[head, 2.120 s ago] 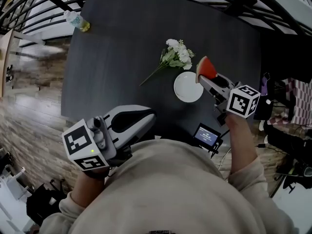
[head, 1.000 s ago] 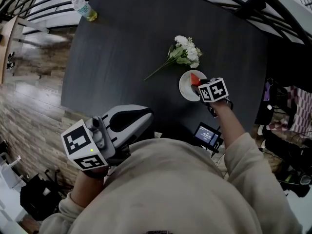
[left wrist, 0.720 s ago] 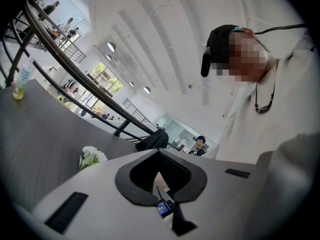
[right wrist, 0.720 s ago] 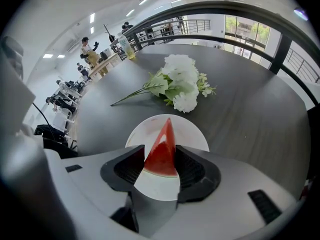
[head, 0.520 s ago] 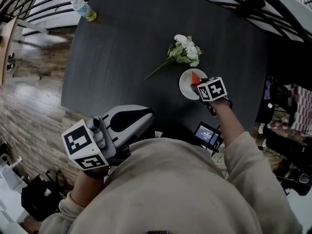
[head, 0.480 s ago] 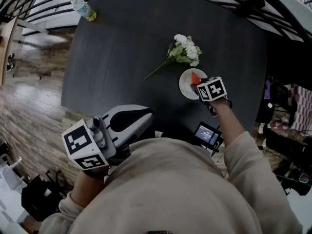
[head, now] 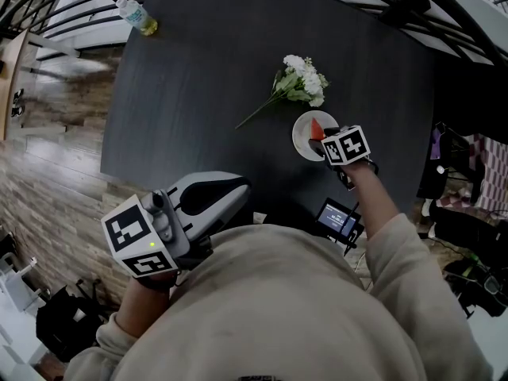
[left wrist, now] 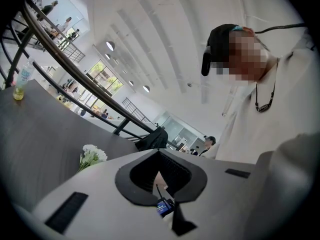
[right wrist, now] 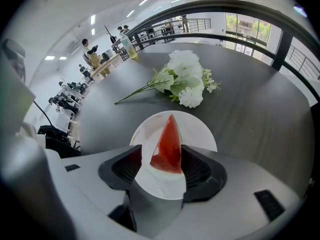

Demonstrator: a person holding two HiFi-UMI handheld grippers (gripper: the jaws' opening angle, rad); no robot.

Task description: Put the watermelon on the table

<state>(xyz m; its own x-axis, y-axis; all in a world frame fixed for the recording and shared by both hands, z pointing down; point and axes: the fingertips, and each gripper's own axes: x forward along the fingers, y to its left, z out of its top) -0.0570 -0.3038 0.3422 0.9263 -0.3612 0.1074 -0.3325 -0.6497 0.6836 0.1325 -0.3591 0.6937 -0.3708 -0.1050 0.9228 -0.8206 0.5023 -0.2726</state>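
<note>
Since 2.1 s ago your right gripper (head: 324,133) has gone from holding the watermelon (right wrist: 167,146) in the air near the desk's (head: 206,78) edge to reaching over the white plate (right wrist: 200,131). Over the last half second the head view shows no further shift.

Right side: the red slice stands point-up on the plate, between the fingers (right wrist: 122,169). They are parted. White plate shows between the one on the view's left and the slice. The opposite one sits right at the slice's other edge; whether it touches cannot be told. The plate lies flat on the dark desk.

Left side: your left gripper (head: 238,187) is held close to your body at the desk's near edge, unchanged from the earlier frames. In the left gripper view its finger pads meet at the tip with nothing between them.

Other items: a bunch of white flowers (head: 302,82) lies on the desk just beyond the plate, stems trailing towards the head view's left. A clear bottle (head: 136,14) stands at the far left corner, well apart from the plate. A small lit screen (head: 337,219) sits below your right forearm, off the desk's near edge.
</note>
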